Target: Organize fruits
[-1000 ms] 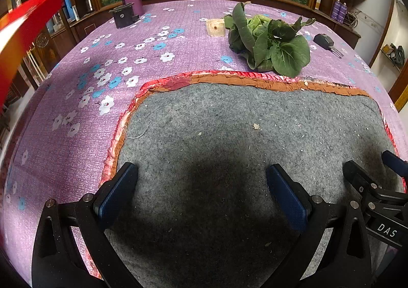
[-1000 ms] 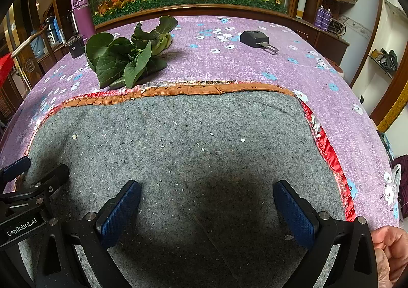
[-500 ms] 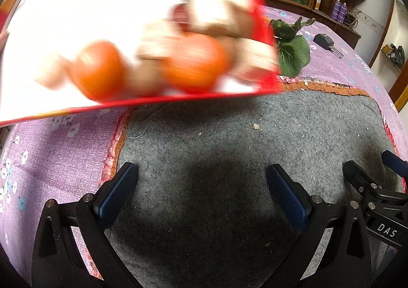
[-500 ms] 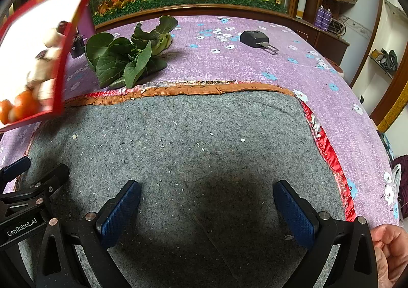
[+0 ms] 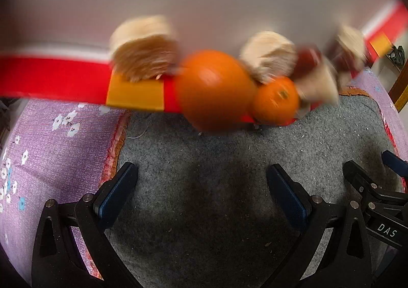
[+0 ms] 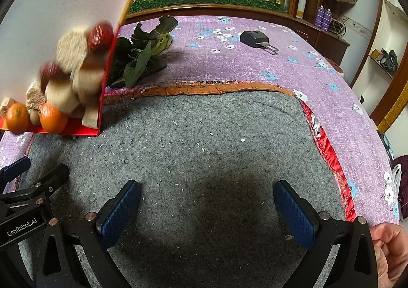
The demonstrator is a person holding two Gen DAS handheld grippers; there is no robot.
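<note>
A red-rimmed white tray (image 6: 51, 7) is tipped steeply over the far left corner of the grey felt mat (image 6: 204, 160), its low edge just touching or just above the mat; which, the blur hides. Piled against that low rim are two oranges (image 6: 52, 118), two dark red dates (image 6: 100, 35) and several pale beige pieces too blurred to identify. In the left wrist view the tray (image 5: 56, 78) fills the upper half, and one orange (image 5: 214, 89) bulges over the rim with a smaller orange (image 5: 276, 101) beside it. The mat lies on a worktop under a purple flowered cloth (image 6: 280, 63), bordered by an orange and red frilled edge (image 6: 323, 140). Beyond the mat's far edge, just behind the tray, lies a bunch of leafy greens (image 6: 142, 58); farther right of it on the cloth, well apart, sits a black key fob (image 6: 255, 39). Most of the mat, from the tray to its right edge, is bare apart from small white crumbs. The left gripper (image 5: 201, 196) hangs low over the near part of the mat with its blue-padded fingers (image 5: 116, 193) spread wide and nothing between them. The right gripper (image 6: 206, 207) sits beside it, fingers (image 6: 293, 207) equally wide and empty, a hand (image 6: 390, 254) on its handle at the near right.
</note>
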